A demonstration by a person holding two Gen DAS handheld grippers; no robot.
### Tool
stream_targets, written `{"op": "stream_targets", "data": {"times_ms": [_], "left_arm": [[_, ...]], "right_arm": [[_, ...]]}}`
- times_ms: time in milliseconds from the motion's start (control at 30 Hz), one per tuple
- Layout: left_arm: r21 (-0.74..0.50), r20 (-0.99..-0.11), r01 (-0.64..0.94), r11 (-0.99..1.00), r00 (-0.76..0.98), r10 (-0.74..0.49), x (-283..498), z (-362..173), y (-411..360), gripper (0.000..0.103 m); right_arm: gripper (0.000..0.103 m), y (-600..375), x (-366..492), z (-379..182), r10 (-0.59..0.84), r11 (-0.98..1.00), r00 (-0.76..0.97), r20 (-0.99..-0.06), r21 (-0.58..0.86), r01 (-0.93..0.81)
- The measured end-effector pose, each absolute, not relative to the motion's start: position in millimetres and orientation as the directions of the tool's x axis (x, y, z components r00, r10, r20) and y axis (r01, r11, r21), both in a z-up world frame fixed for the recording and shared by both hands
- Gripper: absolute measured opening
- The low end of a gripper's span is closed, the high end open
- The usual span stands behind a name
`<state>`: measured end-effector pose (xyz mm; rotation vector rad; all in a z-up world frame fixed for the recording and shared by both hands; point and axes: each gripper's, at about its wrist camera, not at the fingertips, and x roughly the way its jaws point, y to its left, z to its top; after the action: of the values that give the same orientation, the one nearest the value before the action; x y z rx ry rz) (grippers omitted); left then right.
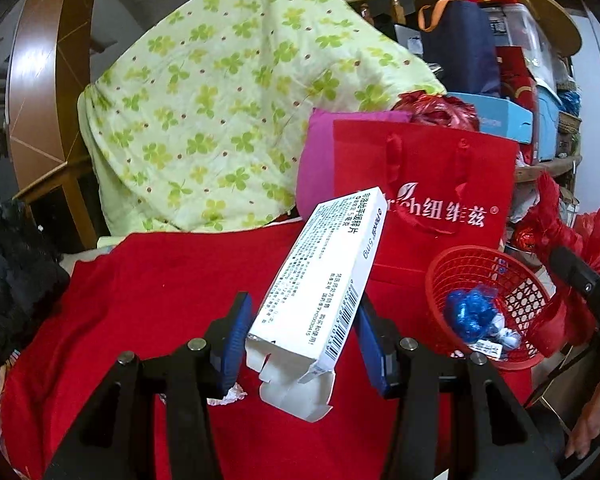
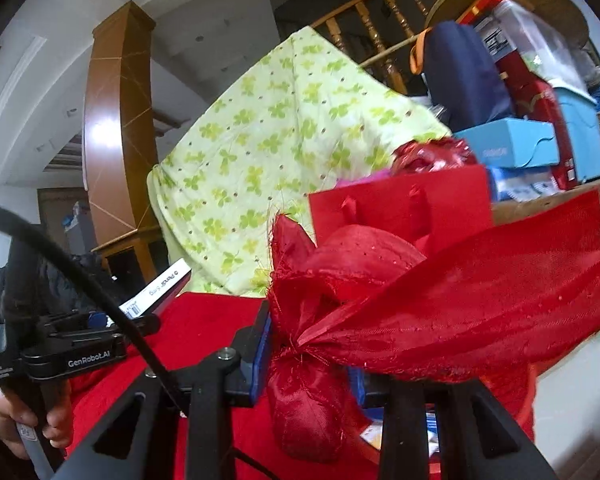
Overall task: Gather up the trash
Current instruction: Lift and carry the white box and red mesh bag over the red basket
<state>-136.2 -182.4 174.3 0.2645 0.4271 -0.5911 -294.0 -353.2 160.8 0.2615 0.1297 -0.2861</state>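
Clamping an empty white medicine box [image 1: 324, 280], the left tongs [image 1: 300, 340] hover beside the red basket [image 1: 496, 308], already holding blue wrappers [image 1: 470, 314], while the right tongs [image 2: 308, 356] seemingly pinch red fabric scrap [image 2: 420, 304], both undeposited.

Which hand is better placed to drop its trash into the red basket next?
Right, probably. The right tool holds the red ribbon bow at the red basket, seemingly over its rim. The left tool holds the white box over the red cloth, beside the basket.

White printed box [image 1: 320, 276], red mesh basket [image 1: 496, 300], green clover-patterned quilt [image 1: 220, 100], red cloth [image 1: 160, 300].
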Motion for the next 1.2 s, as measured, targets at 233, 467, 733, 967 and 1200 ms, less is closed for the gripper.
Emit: {"op": "stream_targets", "data": {"times_ms": [233, 467, 733, 967, 1200], "left_arm": [[0.137, -0.446, 0.618, 0.774, 0.736, -0.509, -160.6, 183.4, -203.0, 0.053], [0.158, -0.440, 0.638, 0.754, 0.729, -0.524, -175.9, 187.4, -222.0, 0.053], [0.187, -0.445, 0.652, 0.735, 0.723, -0.529, -185.9, 186.0, -239.8, 0.053], [0.201, -0.455, 0.665, 0.719, 0.713, -0.533, -191.5, 182.2, -252.5, 0.053], [0.217, -0.465, 0.673, 0.707, 0.708, -0.531, -196.0, 176.9, -263.5, 0.053]], "right_arm": [[0.034, -369.7, -322.7, 164.5, -0.303, 0.908, 0.941, -0.151, 0.254, 0.333], [0.034, -385.6, -344.0, 164.4, -0.335, 0.891, 0.932, -0.138, 0.275, 0.362], [0.035, -400.5, -356.9, 157.6, -0.357, 0.872, 0.924, -0.138, 0.306, 0.382], [0.035, -410.0, -365.8, 153.4, -0.360, 0.859, 0.922, -0.139, 0.337, 0.386], [0.035, -415.3, -371.0, 147.6, -0.365, 0.846, 0.920, -0.145, 0.361, 0.393]]}}
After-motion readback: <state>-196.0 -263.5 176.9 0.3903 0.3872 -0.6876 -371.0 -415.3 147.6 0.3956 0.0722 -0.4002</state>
